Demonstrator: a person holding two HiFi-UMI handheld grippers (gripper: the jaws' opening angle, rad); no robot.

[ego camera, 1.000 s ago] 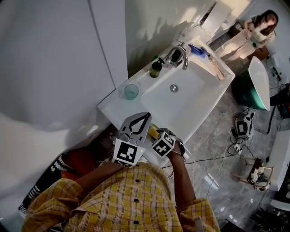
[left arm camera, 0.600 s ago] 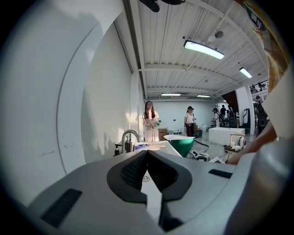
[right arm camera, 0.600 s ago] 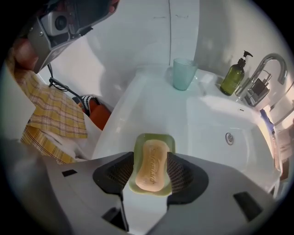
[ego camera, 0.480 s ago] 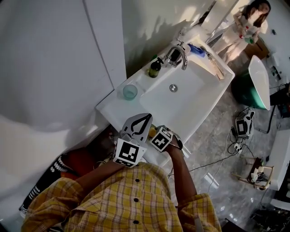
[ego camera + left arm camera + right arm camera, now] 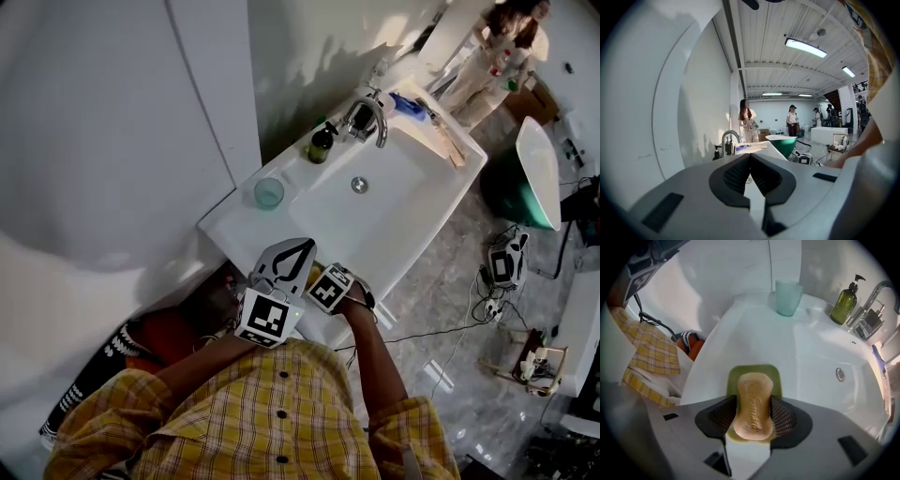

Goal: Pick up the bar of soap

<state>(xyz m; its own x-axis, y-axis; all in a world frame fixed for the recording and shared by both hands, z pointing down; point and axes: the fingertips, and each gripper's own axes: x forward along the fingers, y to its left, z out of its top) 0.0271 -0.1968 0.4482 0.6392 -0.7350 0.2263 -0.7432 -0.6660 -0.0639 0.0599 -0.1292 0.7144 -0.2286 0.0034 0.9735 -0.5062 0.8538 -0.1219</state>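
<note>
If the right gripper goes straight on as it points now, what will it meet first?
The bar of soap, already lying between the right gripper's open jaws on the green soap dish, though depth is unclear.

The left gripper (image 5: 750, 161) is being held just left of centre in the head view, its jaws being pressed together on nothing. The right gripper (image 5: 753, 409) is being held just beside it, on a bare forearm (image 5: 371, 352) being extended upward from the lower frame. Its jaws are being held wide apart, astride the bar of soap (image 5: 751, 383).
</note>
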